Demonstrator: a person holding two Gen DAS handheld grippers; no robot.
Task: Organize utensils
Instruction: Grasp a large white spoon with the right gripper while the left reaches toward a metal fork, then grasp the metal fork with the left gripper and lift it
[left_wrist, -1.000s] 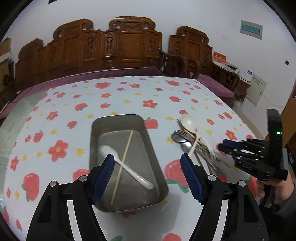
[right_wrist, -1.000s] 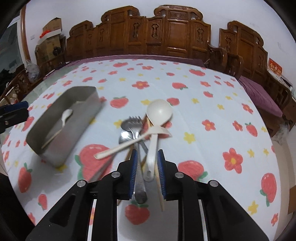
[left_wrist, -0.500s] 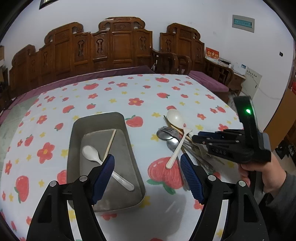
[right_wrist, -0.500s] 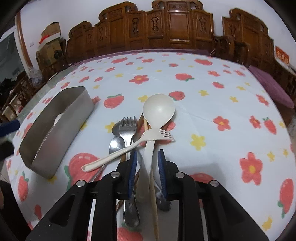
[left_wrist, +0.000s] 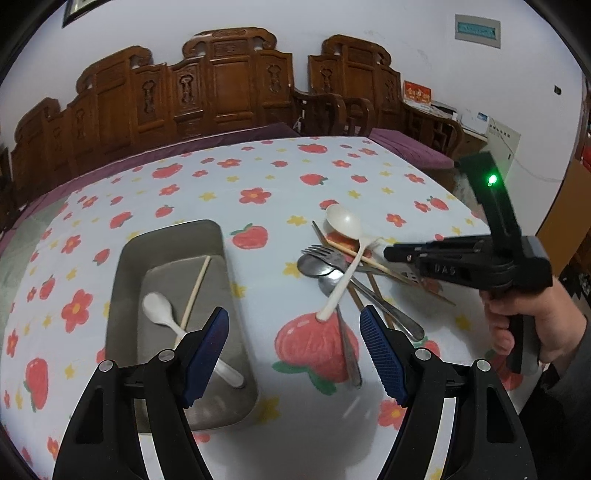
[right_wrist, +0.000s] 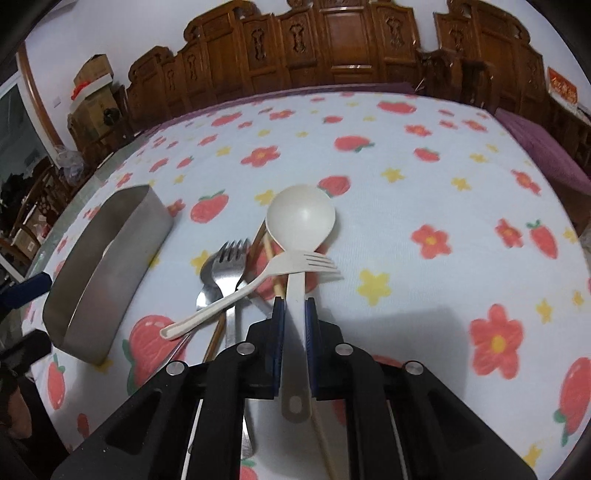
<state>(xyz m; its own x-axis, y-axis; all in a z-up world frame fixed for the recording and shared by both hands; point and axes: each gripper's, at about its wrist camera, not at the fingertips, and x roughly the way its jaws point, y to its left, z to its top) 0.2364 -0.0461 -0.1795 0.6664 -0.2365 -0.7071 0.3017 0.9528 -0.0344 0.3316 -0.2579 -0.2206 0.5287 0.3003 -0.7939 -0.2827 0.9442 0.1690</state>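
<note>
A steel tray (left_wrist: 166, 230) holds a small white spoon (left_wrist: 157, 306) and one chopstick (left_wrist: 197, 288). To its right lies a heap of utensils: a large white spoon (right_wrist: 301, 216), a white plastic fork (right_wrist: 258, 284), a metal fork (right_wrist: 229, 254), a metal spoon (left_wrist: 310, 266) and chopsticks (left_wrist: 373, 264). My right gripper (right_wrist: 294, 302) is closing its jaws, and the pads sit against the large white spoon's handle. My left gripper (left_wrist: 293, 317) hangs open with nothing in it, above the cloth between tray and heap.
The table wears a white cloth (right_wrist: 424, 177) printed with strawberries and flowers. Carved wooden chairs (left_wrist: 229, 85) line the far side. A hand (left_wrist: 524, 317) holds the right gripper near the table's right edge. Boxes (right_wrist: 92, 81) stand at the far left.
The right gripper has slid forward along the large white spoon's handle and its jaws have narrowed onto it. The left gripper has drifted right, from over the tray toward the heap.
</note>
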